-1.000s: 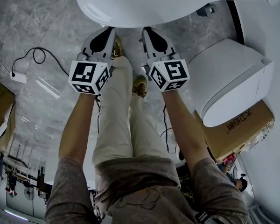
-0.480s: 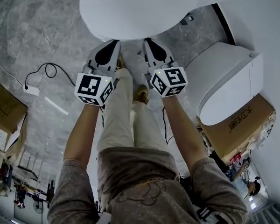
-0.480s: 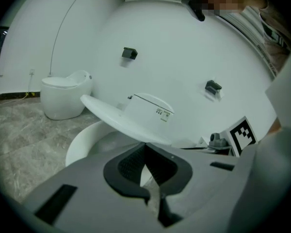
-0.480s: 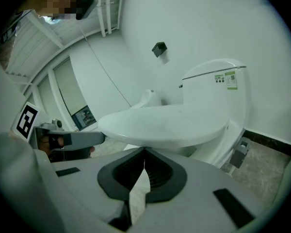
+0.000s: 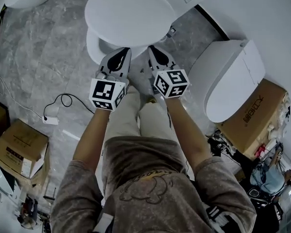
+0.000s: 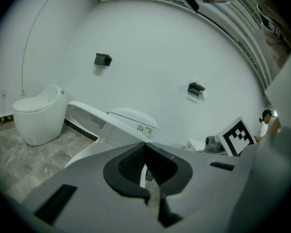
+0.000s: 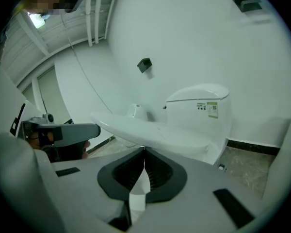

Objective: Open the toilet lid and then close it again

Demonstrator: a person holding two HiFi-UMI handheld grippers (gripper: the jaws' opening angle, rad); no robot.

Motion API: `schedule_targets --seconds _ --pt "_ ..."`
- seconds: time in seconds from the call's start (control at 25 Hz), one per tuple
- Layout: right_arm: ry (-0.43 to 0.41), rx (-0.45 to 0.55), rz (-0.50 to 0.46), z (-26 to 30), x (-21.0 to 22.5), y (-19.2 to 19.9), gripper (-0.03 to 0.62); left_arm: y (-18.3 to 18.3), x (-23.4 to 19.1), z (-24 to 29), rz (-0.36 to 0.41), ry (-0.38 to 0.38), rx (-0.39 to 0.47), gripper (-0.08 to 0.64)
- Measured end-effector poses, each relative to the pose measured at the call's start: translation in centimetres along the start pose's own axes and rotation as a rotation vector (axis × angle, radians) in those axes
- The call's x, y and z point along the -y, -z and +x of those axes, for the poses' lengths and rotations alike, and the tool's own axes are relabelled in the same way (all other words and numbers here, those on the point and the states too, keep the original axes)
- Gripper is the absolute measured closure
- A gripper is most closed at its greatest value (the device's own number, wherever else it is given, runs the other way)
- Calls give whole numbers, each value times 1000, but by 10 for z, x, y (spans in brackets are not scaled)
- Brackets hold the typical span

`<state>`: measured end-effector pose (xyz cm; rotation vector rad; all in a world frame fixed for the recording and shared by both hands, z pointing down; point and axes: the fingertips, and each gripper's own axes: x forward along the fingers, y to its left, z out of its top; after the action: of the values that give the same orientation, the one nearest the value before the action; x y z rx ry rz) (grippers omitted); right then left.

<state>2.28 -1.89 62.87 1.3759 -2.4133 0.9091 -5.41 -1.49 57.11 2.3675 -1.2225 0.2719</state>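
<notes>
The white toilet lid (image 5: 128, 13) is tilted up at its front, and the bowl rim (image 5: 93, 45) shows below it. My left gripper (image 5: 125, 50) and right gripper (image 5: 151, 48) sit side by side, tips at the lid's front edge, apparently just under it. Both are shut with nothing between the jaws. In the left gripper view the left gripper (image 6: 145, 144) points at the slanted lid (image 6: 94, 114) and tank (image 6: 134, 117). In the right gripper view the lid (image 7: 150, 129) hangs just above the right gripper (image 7: 144, 149), with the tank (image 7: 199, 108) behind.
A second toilet (image 5: 230, 81) stands at the right beside a cardboard box (image 5: 254, 115). Another box (image 5: 20, 147) and a power cord (image 5: 58, 103) lie on the grey floor at left. A third toilet (image 6: 36, 113) stands along the wall. My legs are right below the grippers.
Both grippers have risen together at the lid's front edge. The lid has tilted up, and the bowl rim now shows under it.
</notes>
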Motion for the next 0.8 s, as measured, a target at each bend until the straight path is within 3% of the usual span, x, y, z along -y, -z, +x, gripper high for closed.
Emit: schedule_targets --seconds 0.16,0.8 --pt "59 65 66 -13 17 -43 565 -30 12 21 18 27 -28 551" --pt "141 79 119 -14 78 -149 565 -133 49 122 100 176 -97 551"
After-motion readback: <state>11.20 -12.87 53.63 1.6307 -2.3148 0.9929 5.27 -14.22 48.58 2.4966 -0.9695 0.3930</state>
